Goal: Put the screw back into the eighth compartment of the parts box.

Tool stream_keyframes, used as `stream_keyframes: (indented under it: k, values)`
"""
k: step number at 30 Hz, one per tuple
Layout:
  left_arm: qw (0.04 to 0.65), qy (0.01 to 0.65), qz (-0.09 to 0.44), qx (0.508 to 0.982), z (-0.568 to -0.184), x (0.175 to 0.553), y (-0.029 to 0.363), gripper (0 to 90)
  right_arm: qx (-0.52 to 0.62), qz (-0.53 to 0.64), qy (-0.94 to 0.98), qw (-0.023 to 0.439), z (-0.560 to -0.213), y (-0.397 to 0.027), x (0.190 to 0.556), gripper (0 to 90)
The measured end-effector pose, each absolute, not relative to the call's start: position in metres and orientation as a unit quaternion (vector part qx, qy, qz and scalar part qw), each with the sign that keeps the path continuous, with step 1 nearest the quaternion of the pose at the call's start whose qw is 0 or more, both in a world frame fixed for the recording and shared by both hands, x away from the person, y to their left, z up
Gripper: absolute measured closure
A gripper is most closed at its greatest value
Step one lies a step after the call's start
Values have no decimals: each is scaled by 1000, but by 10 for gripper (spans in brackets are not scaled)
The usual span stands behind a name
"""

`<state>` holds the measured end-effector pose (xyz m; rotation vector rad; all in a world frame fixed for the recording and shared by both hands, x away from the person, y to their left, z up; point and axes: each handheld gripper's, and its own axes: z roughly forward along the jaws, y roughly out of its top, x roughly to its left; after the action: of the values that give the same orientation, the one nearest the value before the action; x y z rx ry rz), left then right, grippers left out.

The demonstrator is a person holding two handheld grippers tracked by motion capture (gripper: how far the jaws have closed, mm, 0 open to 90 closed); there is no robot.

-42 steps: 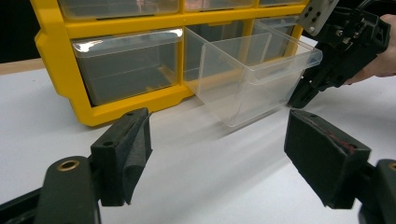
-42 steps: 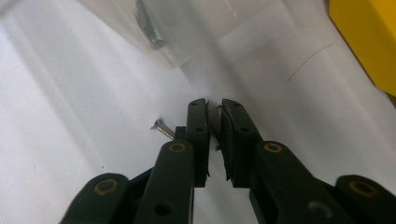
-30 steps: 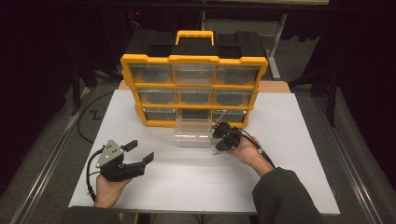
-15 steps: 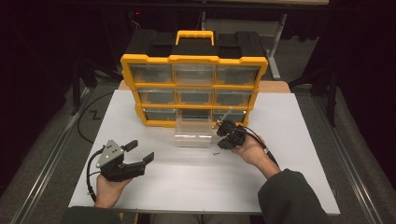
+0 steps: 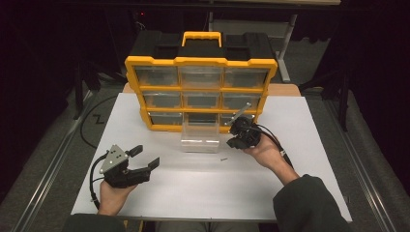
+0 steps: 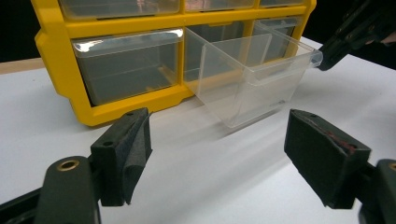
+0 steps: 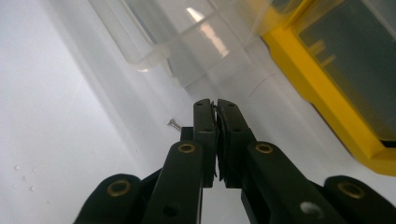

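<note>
A white table top (image 5: 203,183) stands in a dark room, with grey floor on both sides. At its far edge sits a yellow drawer cabinet (image 5: 200,94); its bottom middle clear drawer (image 5: 199,137) is pulled out onto the table. The right gripper (image 5: 238,140) has its fingers (image 7: 206,122) pressed together with nothing visible between them, held just beside the drawer's right front corner. A small screw (image 7: 174,123) lies on the table just left of those fingertips. The left gripper (image 5: 145,162) has its fingers (image 6: 128,151) spread wide, well apart from the drawer ahead of them.
</note>
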<state>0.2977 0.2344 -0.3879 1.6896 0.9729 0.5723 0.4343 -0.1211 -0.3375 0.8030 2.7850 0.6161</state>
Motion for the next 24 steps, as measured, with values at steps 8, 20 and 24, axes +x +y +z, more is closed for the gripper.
stream_keyframes:
  k: [8,20,24]
  values:
    - [527,407,239,706,-388,298,234,233,266,220,934,94,-321,-118,433,894]
    - [527,407,239,707,-388,298,235,233,257,231,933,103,-306,-105,434,894]
    - [527,407,238,707,-388,298,235,233,257,233,933,101,-304,-100,436,894]
